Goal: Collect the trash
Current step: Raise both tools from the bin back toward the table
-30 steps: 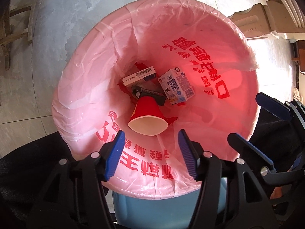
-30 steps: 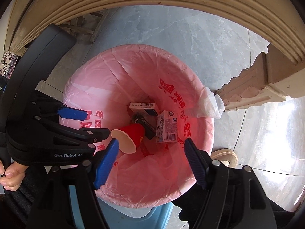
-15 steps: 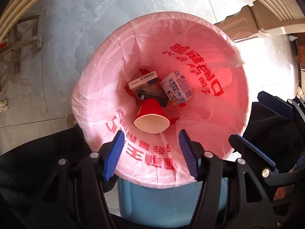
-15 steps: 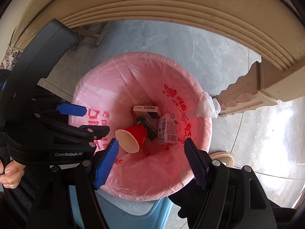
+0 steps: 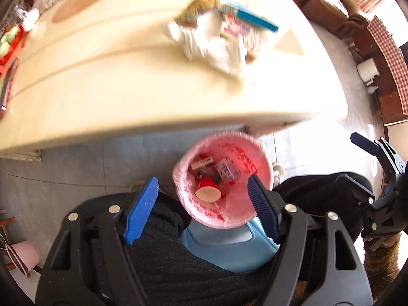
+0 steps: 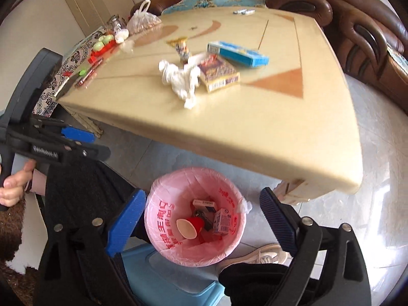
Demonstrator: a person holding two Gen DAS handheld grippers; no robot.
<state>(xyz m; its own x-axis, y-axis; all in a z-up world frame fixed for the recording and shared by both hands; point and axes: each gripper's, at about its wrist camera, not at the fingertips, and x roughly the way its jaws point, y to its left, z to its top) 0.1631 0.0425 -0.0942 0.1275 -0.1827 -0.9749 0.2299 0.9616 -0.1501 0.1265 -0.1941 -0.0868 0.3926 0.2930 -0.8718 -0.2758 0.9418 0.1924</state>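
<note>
A pink-lined trash bin [image 5: 211,215] [image 6: 163,219] stands on the floor far below both grippers. In it lie a red paper cup [image 5: 207,190] [image 6: 191,225], a small milk carton [image 5: 227,169] [image 6: 222,220] and a barcoded box [image 6: 204,204]. On the cream table lie a crumpled white tissue [image 6: 182,79] [image 5: 211,46], a purple box [image 6: 219,72], a blue box [image 6: 238,53] and a snack wrapper [image 6: 181,47]. My left gripper [image 5: 202,179] and right gripper [image 6: 202,192] hang high over the bin. The jaws of both are opening, with nothing held between them.
The table [image 6: 255,132] overhangs the bin's far side. A brown sofa [image 6: 369,38] runs behind it. At the table's far left stand a plastic bag [image 6: 142,20] and a jar. A blue stool [image 6: 163,275], the person's dark-clad legs and a shoe [image 6: 257,255] crowd the bin.
Both grippers have risen well above the bin, so the table top has come into view. Both pairs of jaws stand wider. The bin's contents lie as before.
</note>
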